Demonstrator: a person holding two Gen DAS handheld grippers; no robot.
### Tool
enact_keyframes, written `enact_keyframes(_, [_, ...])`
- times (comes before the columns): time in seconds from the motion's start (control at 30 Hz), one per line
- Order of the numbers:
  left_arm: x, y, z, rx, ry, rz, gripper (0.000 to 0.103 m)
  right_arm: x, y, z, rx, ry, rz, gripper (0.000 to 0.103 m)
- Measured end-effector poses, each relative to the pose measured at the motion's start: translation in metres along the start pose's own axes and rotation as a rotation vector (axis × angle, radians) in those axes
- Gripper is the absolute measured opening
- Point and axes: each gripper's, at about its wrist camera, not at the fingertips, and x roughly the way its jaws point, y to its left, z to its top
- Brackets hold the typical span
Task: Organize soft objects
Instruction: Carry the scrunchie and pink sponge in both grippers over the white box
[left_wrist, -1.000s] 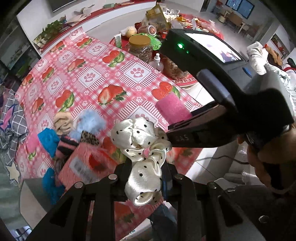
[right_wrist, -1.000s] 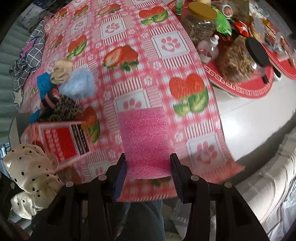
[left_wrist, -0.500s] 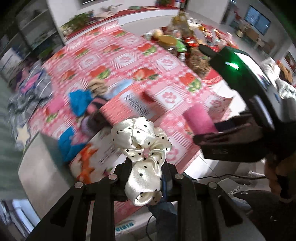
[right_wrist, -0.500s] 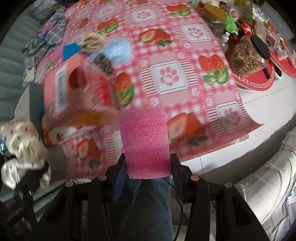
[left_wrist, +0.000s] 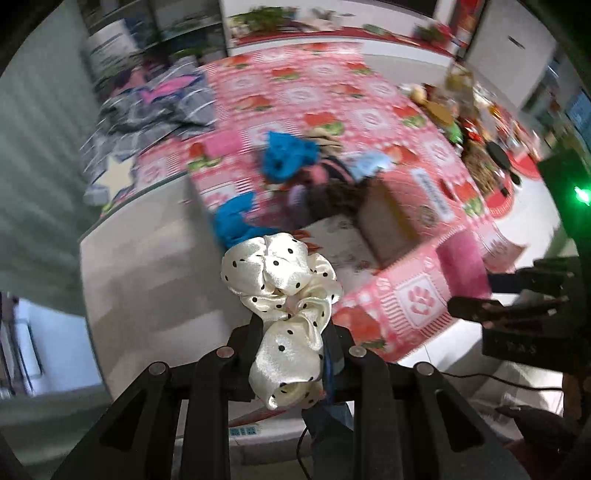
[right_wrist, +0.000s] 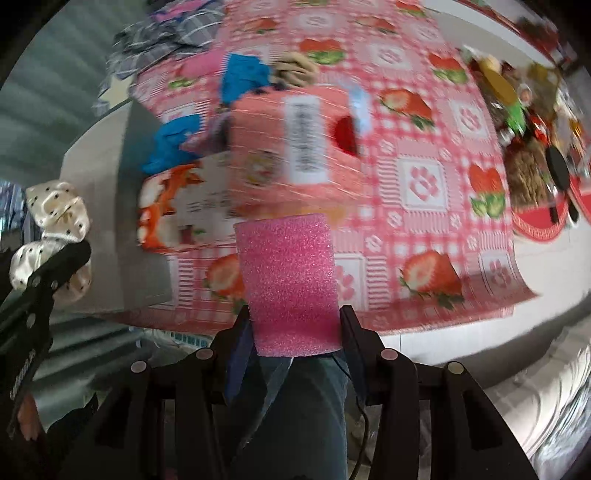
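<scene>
pink box (right_wrist: 295, 147), blue cloths (left_wrist: 288, 155), jars (right_wrist: 528, 177) behind

The desk (right_wrist: 96, 177) wears a pink checked cloth (right_wrist: 421, 181) printed with strawberries and paw marks, hanging over its lower edge. On the cloth a pink carton (right_wrist: 295, 144) lies left of centre, blurred. Behind it, upper left, sits a heap of soft things (right_wrist: 243, 75). Jars and snacks (right_wrist: 517, 110) crowd the right side.

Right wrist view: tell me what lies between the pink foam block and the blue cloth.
The pink-and-white carton lies between the pink foam block and the blue cloth, in the right wrist view.
</scene>
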Motion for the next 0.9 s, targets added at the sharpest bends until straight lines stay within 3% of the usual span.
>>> enact_keyframes(0.47, [0.002,0.085,-0.026,-0.291,0.031,0.072,0.028,-0.003,0.078,0.039,-0.208,0.009,0.012,0.047])
enact_keyframes(0.9, [0.019,0.134,-0.062,-0.425,0.115,0.096,0.028,0.006,0.162,0.051,-0.446,0.039,0.03,0.047])
